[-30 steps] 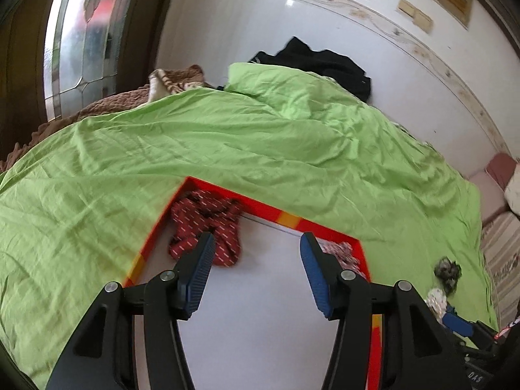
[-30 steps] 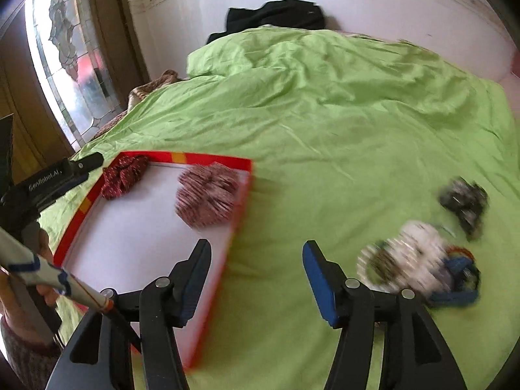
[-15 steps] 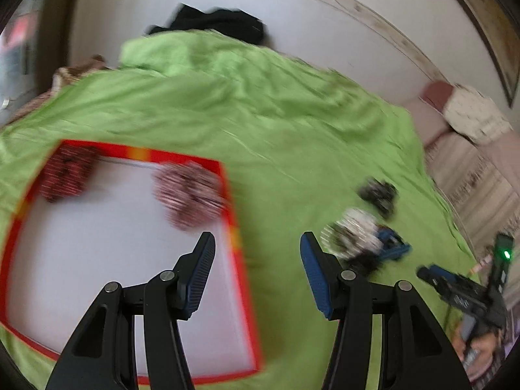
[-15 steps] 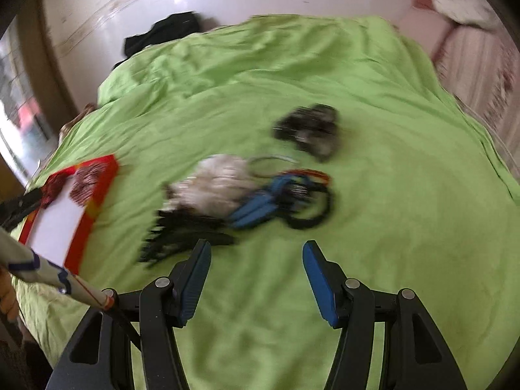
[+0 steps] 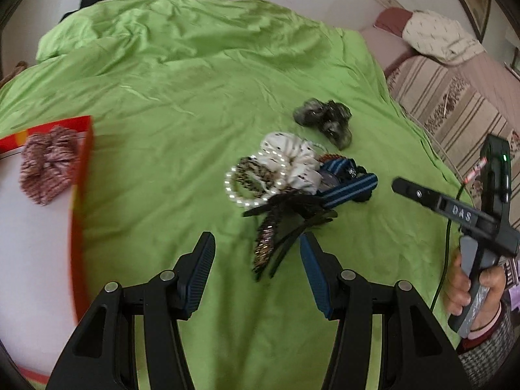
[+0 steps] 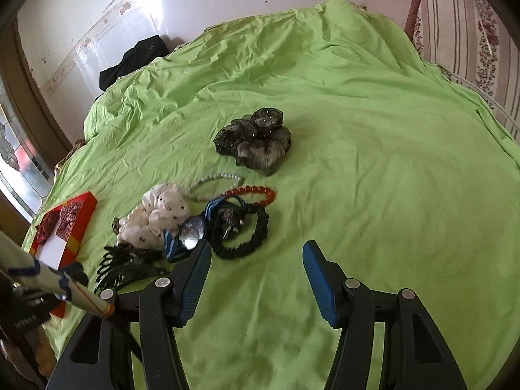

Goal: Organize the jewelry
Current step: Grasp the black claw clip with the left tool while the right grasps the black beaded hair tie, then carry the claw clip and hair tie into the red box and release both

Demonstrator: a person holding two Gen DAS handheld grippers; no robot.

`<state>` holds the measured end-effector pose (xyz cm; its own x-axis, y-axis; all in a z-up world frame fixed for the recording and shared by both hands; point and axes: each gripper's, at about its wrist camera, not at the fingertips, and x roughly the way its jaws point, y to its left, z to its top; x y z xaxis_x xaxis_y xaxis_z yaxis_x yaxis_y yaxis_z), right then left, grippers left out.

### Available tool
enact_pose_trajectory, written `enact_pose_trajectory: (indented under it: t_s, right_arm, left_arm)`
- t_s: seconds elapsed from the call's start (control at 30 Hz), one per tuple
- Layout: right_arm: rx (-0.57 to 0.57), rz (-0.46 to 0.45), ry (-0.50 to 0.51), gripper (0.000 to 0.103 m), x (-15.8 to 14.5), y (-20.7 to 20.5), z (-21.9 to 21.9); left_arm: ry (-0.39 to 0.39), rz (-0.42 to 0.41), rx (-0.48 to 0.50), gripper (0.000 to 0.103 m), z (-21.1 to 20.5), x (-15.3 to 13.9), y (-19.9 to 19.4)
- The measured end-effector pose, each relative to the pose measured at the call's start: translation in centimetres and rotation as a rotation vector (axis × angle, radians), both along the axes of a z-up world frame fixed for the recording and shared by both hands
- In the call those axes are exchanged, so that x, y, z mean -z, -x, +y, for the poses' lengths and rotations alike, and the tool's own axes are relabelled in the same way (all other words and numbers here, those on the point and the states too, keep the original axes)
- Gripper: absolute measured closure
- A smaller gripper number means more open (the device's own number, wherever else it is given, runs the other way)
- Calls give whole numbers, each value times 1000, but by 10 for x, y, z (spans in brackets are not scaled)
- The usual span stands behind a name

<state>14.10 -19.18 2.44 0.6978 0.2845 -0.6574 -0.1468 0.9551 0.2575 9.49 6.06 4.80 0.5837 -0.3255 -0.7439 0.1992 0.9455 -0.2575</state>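
Both tools hang over the green bedsheet (image 5: 182, 91), jaws apart, nothing between them. My left tool (image 5: 256, 271) sits just short of the jewelry pile (image 5: 286, 175); my right tool (image 6: 256, 279) is beside it. The red-rimmed tray (image 5: 81, 195), off left, holds a pink scrunchie (image 5: 48, 169).
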Motion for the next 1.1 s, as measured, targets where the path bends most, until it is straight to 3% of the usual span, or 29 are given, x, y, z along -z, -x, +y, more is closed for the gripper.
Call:
enact_pose_trajectory:
  t_s: [0.07,0.17,0.33,0.37,0.47,0.53,0.6,0.77,1.1]
  right_arm:
    - [-3,20,-8,40,5,-13,0]
    - [-6,55,-38,51,12,-29,-3]
    - [-12,109,-85,54,28,-45,-6]
    - [-15,114,-83,57,30,-47,-5]
    - [-26,120,-69,70,35,-51,-1]
    - [-36,121,-62,78,36,-52,2]
    - [-45,122,-62,92,36,-51,3]
    - [-31,96,-75,93,23,-40,-1]
    - [-8,-4,-106,94,-15,4,-8]
  left_arm:
    - [3,5,21,50,-4,4,-4]
    - [4,10,48,50,-8,8,-5]
    - [14,25,67,50,-12,14,-12]
    - [17,32,69,53,-13,15,-14]
    - [20,60,83,78,-17,23,-19]
    - [4,58,86,80,-20,25,-17]
    - [-17,51,85,89,-23,25,-15]
    - [-25,11,74,96,-21,11,-6]
    - [27,-123,109,96,1,-45,34]
